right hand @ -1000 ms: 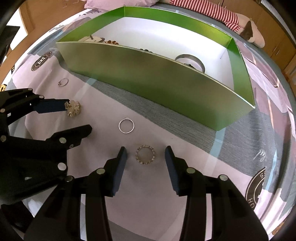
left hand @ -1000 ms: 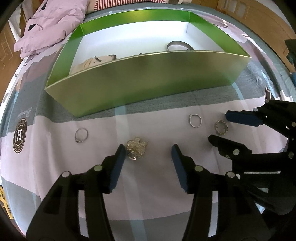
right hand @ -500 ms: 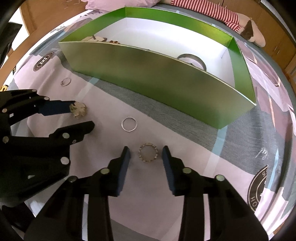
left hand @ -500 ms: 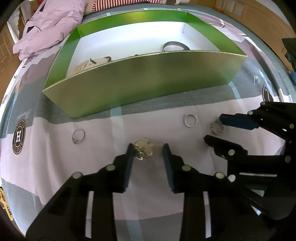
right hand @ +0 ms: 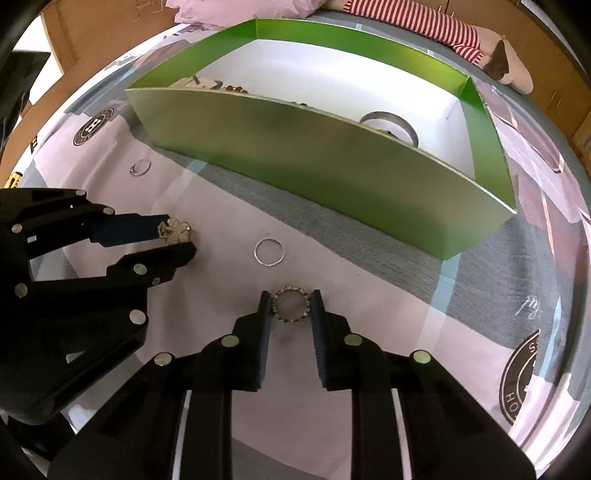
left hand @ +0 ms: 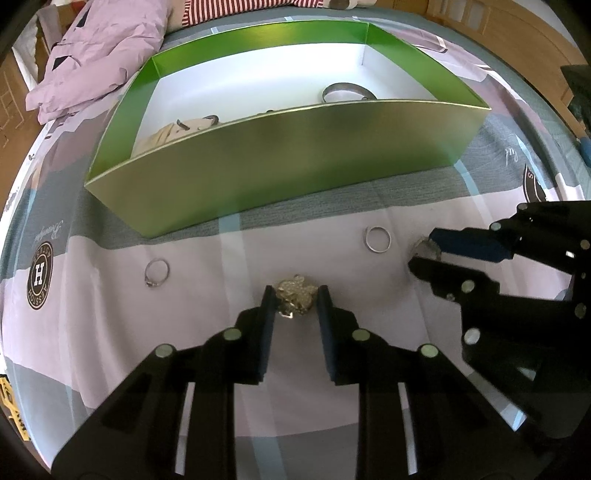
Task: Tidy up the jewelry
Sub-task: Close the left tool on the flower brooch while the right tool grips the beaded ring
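Note:
My left gripper (left hand: pixel 294 297) is shut on a gold flower-shaped brooch (left hand: pixel 295 297) that rests on the bedspread. My right gripper (right hand: pixel 290 304) is shut on a beaded ring (right hand: pixel 290 305), also on the bedspread; it shows in the left wrist view (left hand: pixel 424 249). A plain silver ring (left hand: pixel 377 239) lies between them, free. A silver ring with a stone (left hand: pixel 157 272) lies to the left. The green box (left hand: pixel 280 162) with a white inside stands behind, holding a metal bangle (left hand: pixel 347 91) and a beige item (left hand: pixel 173 133).
A lilac jacket (left hand: pixel 99 55) lies behind the box at the left. A striped garment (right hand: pixel 417 18) lies at the back. Wooden furniture (left hand: pixel 524 40) stands at the right edge of the bed.
Both grippers moved forward and closed: the left around the brooch, the right around the beaded ring. The other rings have not moved.

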`<state>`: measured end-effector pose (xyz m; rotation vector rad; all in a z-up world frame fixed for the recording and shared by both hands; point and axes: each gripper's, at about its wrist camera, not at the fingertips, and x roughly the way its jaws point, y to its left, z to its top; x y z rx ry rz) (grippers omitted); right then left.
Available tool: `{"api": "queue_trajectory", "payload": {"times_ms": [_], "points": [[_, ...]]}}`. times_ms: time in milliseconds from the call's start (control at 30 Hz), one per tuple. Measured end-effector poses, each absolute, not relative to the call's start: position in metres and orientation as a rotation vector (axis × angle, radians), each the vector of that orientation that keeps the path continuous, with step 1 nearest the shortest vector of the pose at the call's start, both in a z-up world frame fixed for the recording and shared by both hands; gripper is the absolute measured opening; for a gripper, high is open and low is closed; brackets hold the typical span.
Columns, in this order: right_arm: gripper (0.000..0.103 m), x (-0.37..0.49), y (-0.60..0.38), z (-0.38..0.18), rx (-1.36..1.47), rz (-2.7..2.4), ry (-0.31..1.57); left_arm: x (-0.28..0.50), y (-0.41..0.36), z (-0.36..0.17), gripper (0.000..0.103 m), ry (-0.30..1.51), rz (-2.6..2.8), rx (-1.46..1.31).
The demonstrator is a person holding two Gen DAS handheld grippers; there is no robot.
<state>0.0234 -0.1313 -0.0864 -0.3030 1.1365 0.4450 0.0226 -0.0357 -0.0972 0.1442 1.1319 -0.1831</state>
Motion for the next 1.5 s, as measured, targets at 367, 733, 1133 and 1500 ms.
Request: {"api": "queue_trajectory", "payload": {"times_ms": [367,733,1133,1500], "points": [[0.021,0.028,-0.137,-0.087,-0.291,0.414,1.145,0.022,-0.036,-0.098,0.023,1.133,-0.178,0.154],[0.021,0.028,-0.131,-0.089,-0.307,0.409,1.142,0.022,-0.037,-0.098,0.023,1.132,-0.172,0.155],[0.021,0.029,-0.139,-0.081,-0.275,0.393,1.121,0.012,-0.037,-0.073,0.023,1.034,-0.151,0.126],[0.021,0.029,-0.138,-0.083,-0.284,0.391,1.133,0.017,-0.037,-0.084,0.023,1.076,-0.142,0.136]]}}
